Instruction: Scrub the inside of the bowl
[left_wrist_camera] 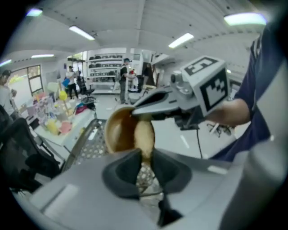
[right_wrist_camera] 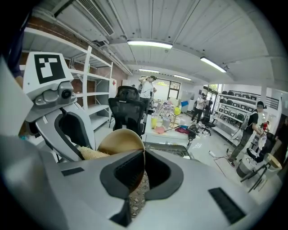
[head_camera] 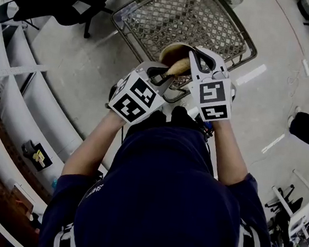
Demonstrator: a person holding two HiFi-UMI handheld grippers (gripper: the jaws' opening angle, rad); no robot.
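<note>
Tan-brown round bowl [head_camera: 171,51] is held in the air in front of the person, at 12 o'clock from the body in the head view, above a grey metal mesh basket [head_camera: 211,16]. It is tipped on edge, with its opening turned toward the left claw [left_wrist_camera: 145,159].

The right claw [right_wrist_camera: 144,164] is pinching the bowl's rim, one jaw inside the wall and one outside. The left claw is closed on a pale yellow, rough-textured scrubbing sponge [left_wrist_camera: 144,137]. In the right gripper view the sponge sits at 9 o'clock of the bowl, and in the left gripper view its far end reaches into the hollow and appears to touch the inner wall.

The scrub looks under way: grip, tool and contact are all in place. How much of the inside has been covered cannot be told, since no foam, water or dirt shows on the brown surface. What seems left is to work the sponge around the rest of the inner wall and base, then set the bowl down.
</note>
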